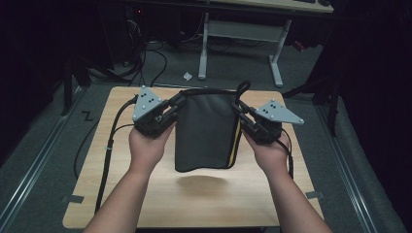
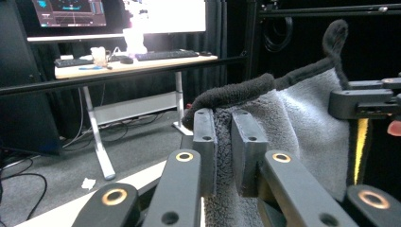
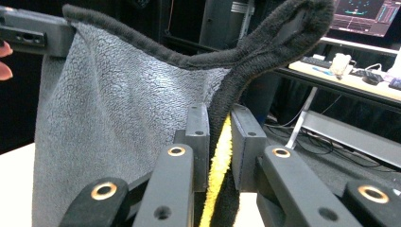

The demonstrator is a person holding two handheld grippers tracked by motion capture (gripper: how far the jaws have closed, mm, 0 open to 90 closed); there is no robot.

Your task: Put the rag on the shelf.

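Above the wooden table (image 1: 145, 194) a dark grey towel (image 1: 204, 131) hangs clear of the top, with its shadow right under it. The left gripper (image 1: 176, 104) is pinching the towel's top left corner and the right gripper (image 1: 239, 112) has the top right corner, both clamped tight on the cloth. A thin yellow strip (image 1: 233, 150) runs down the towel's right edge.

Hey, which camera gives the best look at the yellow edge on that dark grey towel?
The right gripper view: the yellow edge of the dark grey fleecy towel runs close up between that gripper's jaws. The high view shows it as a thin stripe down the towel's right side; the left gripper view catches a short strip at the far edge.
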